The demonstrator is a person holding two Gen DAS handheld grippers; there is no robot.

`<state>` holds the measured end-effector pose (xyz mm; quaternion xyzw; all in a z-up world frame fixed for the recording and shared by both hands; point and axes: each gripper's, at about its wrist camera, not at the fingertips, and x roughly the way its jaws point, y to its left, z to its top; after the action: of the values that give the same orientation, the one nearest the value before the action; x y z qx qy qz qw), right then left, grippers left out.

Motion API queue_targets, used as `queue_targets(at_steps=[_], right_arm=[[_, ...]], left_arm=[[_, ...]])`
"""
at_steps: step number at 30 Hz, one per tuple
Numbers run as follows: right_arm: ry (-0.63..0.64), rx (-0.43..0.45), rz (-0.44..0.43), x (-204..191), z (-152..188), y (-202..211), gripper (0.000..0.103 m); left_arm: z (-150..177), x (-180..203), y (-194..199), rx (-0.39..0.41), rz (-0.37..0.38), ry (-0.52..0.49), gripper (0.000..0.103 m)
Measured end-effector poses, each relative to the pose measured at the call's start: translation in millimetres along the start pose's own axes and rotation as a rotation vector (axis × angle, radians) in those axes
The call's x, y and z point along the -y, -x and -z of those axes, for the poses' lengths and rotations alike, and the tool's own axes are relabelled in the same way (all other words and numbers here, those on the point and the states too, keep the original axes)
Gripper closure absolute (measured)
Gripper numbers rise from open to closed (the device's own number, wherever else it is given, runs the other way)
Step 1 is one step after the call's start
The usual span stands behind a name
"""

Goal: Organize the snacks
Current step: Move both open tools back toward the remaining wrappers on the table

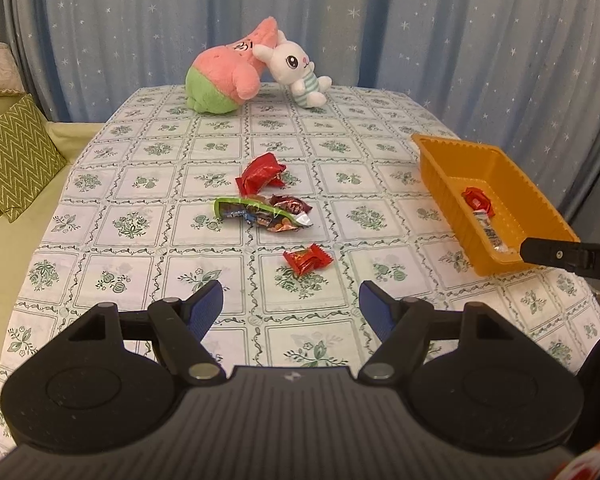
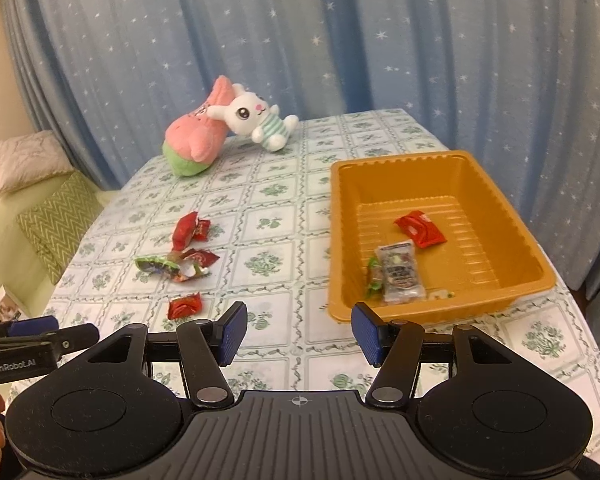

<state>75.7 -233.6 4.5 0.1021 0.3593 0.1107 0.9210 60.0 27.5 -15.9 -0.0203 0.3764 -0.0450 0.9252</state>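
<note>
Several snack packets lie on the patterned tablecloth: a small red packet [image 1: 308, 259] nearest my left gripper [image 1: 291, 302], a green and brown pile [image 1: 262, 213] behind it, and a larger red packet [image 1: 260, 173] farther back. An orange tray [image 2: 440, 168] stands at the right and holds a red packet [image 2: 420, 228], a clear grey packet [image 2: 400, 276] and a green wrapper [image 2: 374, 280]. My right gripper [image 2: 299, 330] hovers just before the tray's near left corner. Both grippers are open and empty.
A pink and green plush [image 1: 224, 76] and a white rabbit plush [image 1: 296, 68] lie at the table's far end. A sofa with green zigzag cushions [image 1: 12, 160] stands to the left. Blue starred curtains hang behind the table.
</note>
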Motion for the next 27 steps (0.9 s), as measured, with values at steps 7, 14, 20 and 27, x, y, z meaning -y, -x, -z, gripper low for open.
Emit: queue_targets(at_steps=[7,14,20,27], right_arm=[[0.041,-0.035,-0.025,-18,3,-27,0.045],[0.114,-0.064,-0.083,-48,4,-65,0.045],[0.176,-0.095,-0.132,-74,8,-104,0.045],[0.245,-0.12,-0.182,-94,12,-147,0.045]], left_arm=[[-3,-18,-19,-0.025,-0.014,0.0,0.031],[-14,-45,-37,-0.036,-0.044,0.016,0.031],[-35,-65,-57,-0.026,-0.019,0.085,0.031],[-48,-75,-82,-0.023,-0.047,0.006,0.031]])
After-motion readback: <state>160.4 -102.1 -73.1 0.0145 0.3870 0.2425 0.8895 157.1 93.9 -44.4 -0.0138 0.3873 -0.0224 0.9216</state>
